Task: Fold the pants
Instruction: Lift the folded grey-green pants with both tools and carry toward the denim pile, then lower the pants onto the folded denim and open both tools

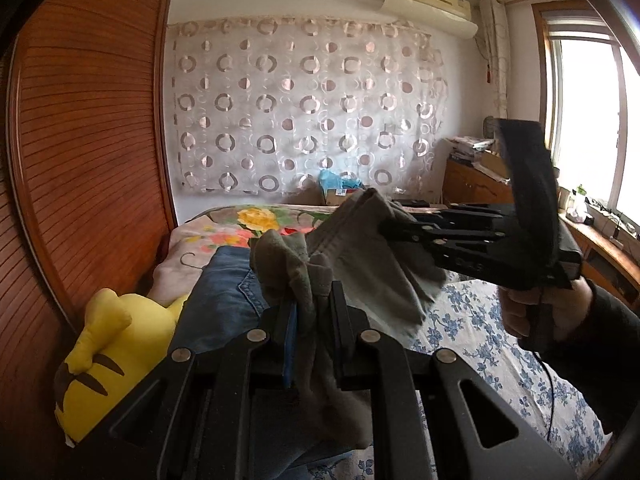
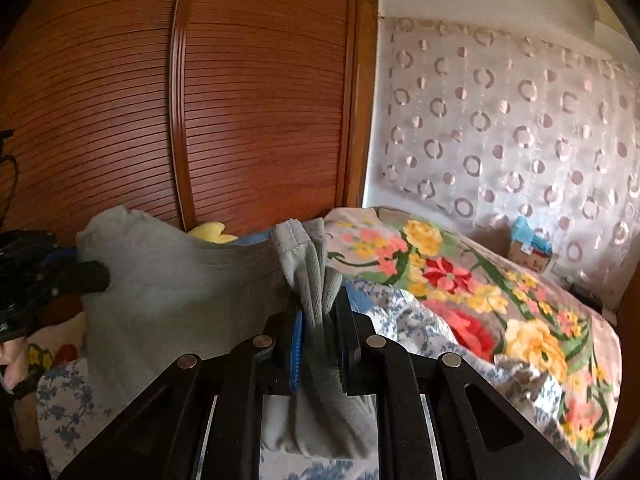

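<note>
Grey fabric: the pants (image 1: 352,248) hang in the air between your two grippers, above the bed, and each gripper pinches one bunched part of them.
Left wrist view only: on the left you see a yellow plush toy (image 1: 100,356) beside the wooden wardrobe (image 1: 80,140); next come blue jeans (image 1: 224,300) lying on the bed under the pants; at the far right are the window (image 1: 588,120) and the air conditioner (image 1: 432,4) on the wall.
Right wrist view only: the flowered blanket (image 2: 480,292) covers much of the bed at the right; the toy is only a small yellow piece behind the pants (image 2: 172,280).
Left gripper (image 1: 312,300): your fingers are clenched on a fold of the pants, and the cloth goes down between them out of sight.
Right gripper (image 2: 318,312): it is closed on a thick bunch with a stitched hem; in the left view it (image 1: 394,226) comes from the right and bites the upper edge.
Hidden: the lower part of the pants is cut off behind both gripper bodies, so you cannot tell which part is the waist or the leg.
Hard to make out: the hanging edge in the left view is blurred.
Bed sheet (image 1: 480,340): white with blue flowers, it lies under the pants at the right.
</note>
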A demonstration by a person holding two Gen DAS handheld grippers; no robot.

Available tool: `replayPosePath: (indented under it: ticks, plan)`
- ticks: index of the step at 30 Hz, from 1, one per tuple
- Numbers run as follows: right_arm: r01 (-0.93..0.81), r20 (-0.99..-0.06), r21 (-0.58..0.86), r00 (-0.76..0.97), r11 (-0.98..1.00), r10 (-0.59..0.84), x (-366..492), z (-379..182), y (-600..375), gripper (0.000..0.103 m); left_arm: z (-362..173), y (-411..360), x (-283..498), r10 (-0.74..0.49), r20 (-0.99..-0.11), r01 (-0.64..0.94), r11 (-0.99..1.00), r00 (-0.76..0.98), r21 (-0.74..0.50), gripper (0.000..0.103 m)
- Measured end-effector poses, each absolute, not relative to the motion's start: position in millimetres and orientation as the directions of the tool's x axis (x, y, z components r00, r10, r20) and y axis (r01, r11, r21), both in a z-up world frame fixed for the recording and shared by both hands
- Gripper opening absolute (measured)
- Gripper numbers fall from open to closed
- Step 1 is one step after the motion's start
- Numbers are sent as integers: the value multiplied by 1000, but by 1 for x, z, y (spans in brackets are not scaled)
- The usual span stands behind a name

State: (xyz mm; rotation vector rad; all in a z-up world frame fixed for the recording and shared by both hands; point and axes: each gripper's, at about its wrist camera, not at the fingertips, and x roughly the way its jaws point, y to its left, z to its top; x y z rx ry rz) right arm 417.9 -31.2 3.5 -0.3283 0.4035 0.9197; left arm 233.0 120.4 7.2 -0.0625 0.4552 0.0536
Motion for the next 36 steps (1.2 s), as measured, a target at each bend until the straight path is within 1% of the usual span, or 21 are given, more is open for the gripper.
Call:
replayPosePath:
  ticks: [7,10,15,19,29,32,34,35,36]
  plan:
    - [-844,-454,-127,517,522,726,434,5,-14,14,13,126,225,61,-424,-94,994,904,-57,15]
    - [-874,-462,-153,476,462,748,438,1,-4,14,10,127,217,84,-422,-116,992,903,-50,15]
    - [-891,-487,-163,446,424,751,450,-5,13,14,-1,140,214,123,-443,-166,984,888,-61,15]
    - [-892,-497,-138,438,431,749,462,-10,20,14,-8,150,213,146,-459,-202,977,877,-74,15]
    - [-901,-490,-123,420,416,764,470,-12,44,14,-20,163,213,179,-486,-244,967,855,-74,15]
    - [-897,-515,-147,429,417,742,470,-21,50,14,-26,167,215,179,-505,-254,964,845,-83,15]
    - [-899,-530,-134,420,417,736,472,-24,50,14,-28,169,216,178,-510,-257,962,842,-88,15]
    - [-901,-538,-115,411,419,736,475,-25,48,23,-28,169,216,179,-511,-259,962,841,-88,15]
    - [-897,-545,-101,411,430,731,477,-23,46,28,-28,169,217,181,-513,-261,961,839,-88,16]
